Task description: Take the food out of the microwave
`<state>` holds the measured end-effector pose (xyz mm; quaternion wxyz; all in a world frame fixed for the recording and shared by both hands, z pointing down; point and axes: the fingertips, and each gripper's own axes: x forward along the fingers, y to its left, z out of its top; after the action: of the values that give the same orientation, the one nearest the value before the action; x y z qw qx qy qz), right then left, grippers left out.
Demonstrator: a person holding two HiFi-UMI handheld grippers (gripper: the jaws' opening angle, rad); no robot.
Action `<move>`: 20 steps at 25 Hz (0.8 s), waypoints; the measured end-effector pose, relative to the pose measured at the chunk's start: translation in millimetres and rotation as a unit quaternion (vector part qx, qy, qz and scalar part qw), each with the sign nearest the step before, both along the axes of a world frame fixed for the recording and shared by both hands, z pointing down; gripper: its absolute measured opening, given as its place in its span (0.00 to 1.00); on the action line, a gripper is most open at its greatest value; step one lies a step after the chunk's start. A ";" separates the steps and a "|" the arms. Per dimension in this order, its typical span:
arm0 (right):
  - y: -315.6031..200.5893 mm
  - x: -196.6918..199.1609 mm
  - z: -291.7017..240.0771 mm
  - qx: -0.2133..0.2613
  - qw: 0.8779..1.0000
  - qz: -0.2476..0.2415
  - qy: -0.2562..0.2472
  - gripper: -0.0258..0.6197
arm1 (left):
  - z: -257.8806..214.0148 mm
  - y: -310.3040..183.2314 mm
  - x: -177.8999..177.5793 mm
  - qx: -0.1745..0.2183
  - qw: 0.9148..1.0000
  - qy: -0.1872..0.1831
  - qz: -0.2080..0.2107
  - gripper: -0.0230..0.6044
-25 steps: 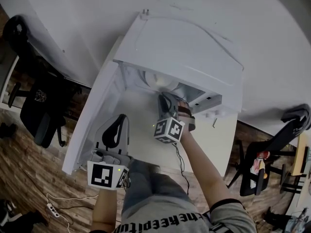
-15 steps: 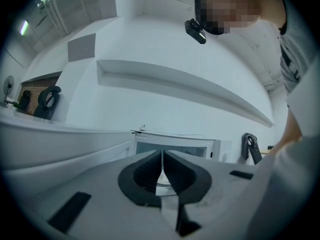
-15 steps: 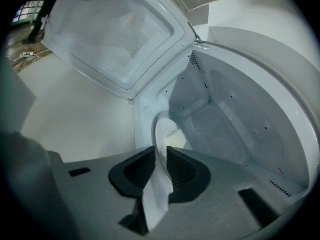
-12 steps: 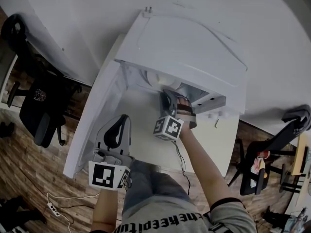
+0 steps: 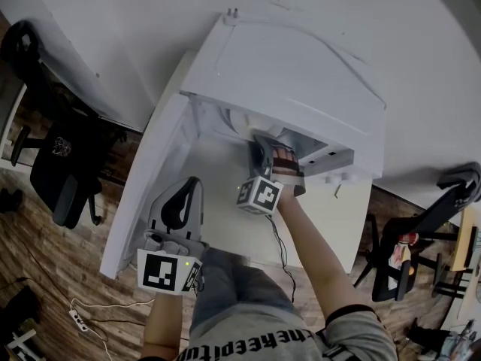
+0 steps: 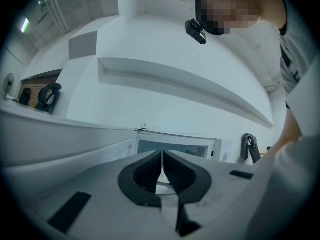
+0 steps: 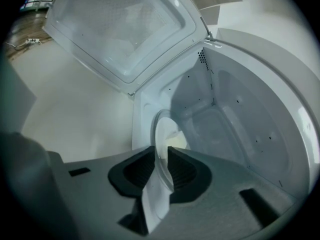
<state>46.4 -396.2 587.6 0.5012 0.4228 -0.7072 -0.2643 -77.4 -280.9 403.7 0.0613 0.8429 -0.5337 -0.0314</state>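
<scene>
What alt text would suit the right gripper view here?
The right tool has its jaws clamped on the rim of a white plate carrying pale food, at the mouth of an open white microwave. Its door stands swung open at the upper left.

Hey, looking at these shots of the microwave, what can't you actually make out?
- Food: in the right gripper view only a pale sliver shows past the plate, which is seen edge-on, so I can't tell what it is.
- Plate and right gripper tips: in the head view, hidden under the microwave top.
- Microwave cavity: in the left gripper view, small and blocked by the left gripper, which is shut.
</scene>
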 end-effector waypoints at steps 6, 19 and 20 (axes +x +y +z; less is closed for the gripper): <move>-1.8 -4.2 1.5 0.004 1.000 -0.008 0.007 0.17 | 1.6 -1.6 -1.8 -0.002 1.000 0.002 0.002 0.06; 0.3 -8.5 1.6 0.006 1.000 -0.015 0.024 0.11 | 3.3 0.0 -3.9 -0.005 1.000 0.006 0.002 0.06; 1.4 -8.9 2.2 0.007 0.999 -0.017 0.026 0.10 | 3.2 0.5 -4.0 -0.005 1.000 0.006 0.002 0.06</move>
<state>37.5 -394.7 589.8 0.5114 0.4075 -0.6993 -0.2888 -81.4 -280.4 406.9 0.0690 0.8432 -0.5321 -0.0336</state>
